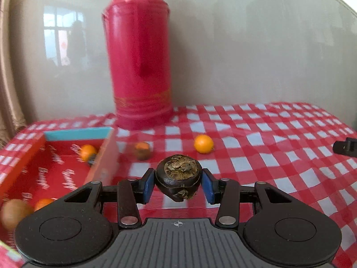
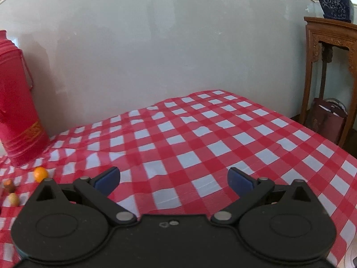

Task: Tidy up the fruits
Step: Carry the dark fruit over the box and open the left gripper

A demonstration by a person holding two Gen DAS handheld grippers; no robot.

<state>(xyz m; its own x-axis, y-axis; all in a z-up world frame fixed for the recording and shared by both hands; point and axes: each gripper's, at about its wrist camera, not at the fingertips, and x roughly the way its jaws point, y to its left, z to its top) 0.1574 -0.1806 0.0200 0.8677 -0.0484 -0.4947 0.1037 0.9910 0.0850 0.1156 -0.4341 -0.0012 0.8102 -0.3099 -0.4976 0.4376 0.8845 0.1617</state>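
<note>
My left gripper is shut on a dark brown round fruit with a dried top, held above the checked tablecloth. To its left stands a red box with a blue far wall, holding an orange fruit, another orange one and a brown one. On the cloth lie a second dark brown fruit and an orange. My right gripper is open and empty over the cloth; the orange and two brownish fruits show at its far left.
A tall red thermos stands at the back against the wall; it also shows in the right wrist view. A wooden stand with a blue plant pot is beyond the table's right edge. The right gripper's tip shows at right.
</note>
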